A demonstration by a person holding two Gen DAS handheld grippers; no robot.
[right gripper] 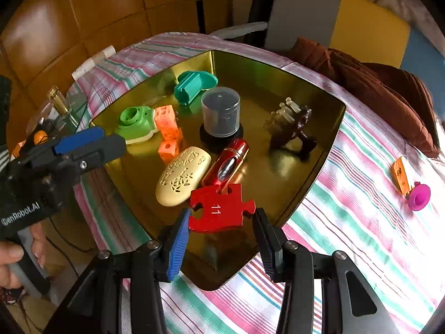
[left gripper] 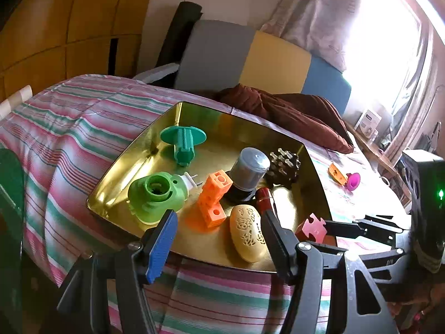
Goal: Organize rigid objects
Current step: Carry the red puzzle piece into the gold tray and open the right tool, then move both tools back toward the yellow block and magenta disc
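Observation:
A gold tray (right gripper: 314, 164) on the striped bedcover holds a teal spool (right gripper: 194, 83), a green holder (right gripper: 135, 121), orange cubes (right gripper: 168, 135), a grey capped jar (right gripper: 221, 114), a dark peg figure (right gripper: 290, 128), a cream oval case (right gripper: 183, 175) and a red lighter (right gripper: 230, 161). A red puzzle piece (right gripper: 221, 208) marked 11 lies between the open jaws of my right gripper (right gripper: 221, 228) at the tray's near corner; whether they touch it is unclear. My left gripper (left gripper: 219, 231) is open and empty over the tray's near edge. An orange piece (right gripper: 400, 178) and a magenta cup (right gripper: 420, 196) lie outside on the cover.
A brown cloth (right gripper: 375, 89) is bunched behind the tray. Grey, yellow and blue cushions (left gripper: 250, 55) stand against the wall. A glass bottle (right gripper: 59, 104) and clutter sit left of the bed. A bright window (left gripper: 389, 41) is at the right.

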